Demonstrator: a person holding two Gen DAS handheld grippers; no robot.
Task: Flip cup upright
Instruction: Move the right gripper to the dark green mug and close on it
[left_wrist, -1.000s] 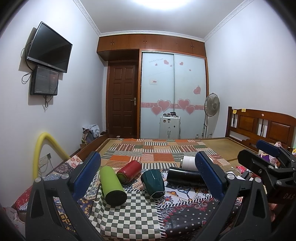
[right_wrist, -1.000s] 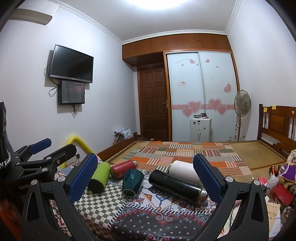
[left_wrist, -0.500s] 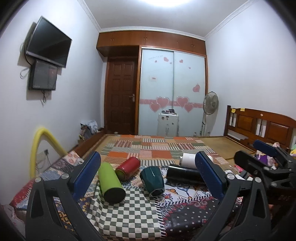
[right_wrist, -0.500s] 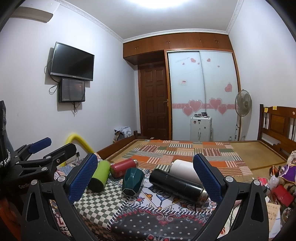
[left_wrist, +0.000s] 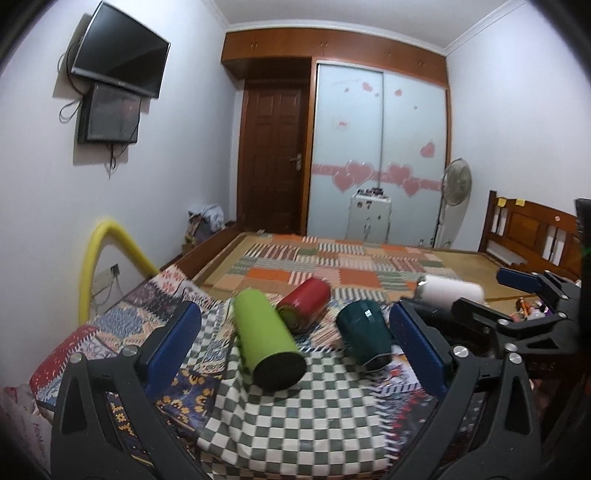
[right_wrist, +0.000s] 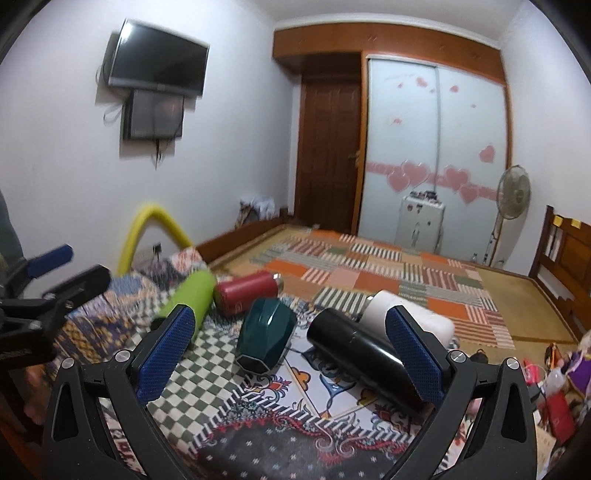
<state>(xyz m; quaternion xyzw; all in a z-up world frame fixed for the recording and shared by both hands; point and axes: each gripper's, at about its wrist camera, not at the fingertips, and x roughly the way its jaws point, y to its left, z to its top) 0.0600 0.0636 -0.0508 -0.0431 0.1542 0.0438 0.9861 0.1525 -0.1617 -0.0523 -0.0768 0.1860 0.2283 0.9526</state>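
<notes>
A dark green faceted cup (left_wrist: 364, 338) lies on its side on the patterned cloth, also in the right wrist view (right_wrist: 266, 335). Beside it lie a lime green bottle (left_wrist: 266, 341), a red bottle (left_wrist: 306, 304), a black bottle (right_wrist: 364, 360) and a white bottle (left_wrist: 448, 291). My left gripper (left_wrist: 295, 350) is open and empty, just short of the lime bottle. My right gripper (right_wrist: 290, 354) is open and empty, with the green cup and the black bottle between its fingers in view.
A yellow foam tube (left_wrist: 107, 254) arches at the left of the bed. A patchwork mat (left_wrist: 332, 262) covers the bed beyond the bottles. A wooden headboard (left_wrist: 532, 232) stands at the right. Small clutter (right_wrist: 554, 384) lies at the bed's right edge.
Both grippers have moved forward and down toward the bottles, which now look larger. Both stay open. The bottles and the cup have not moved.
</notes>
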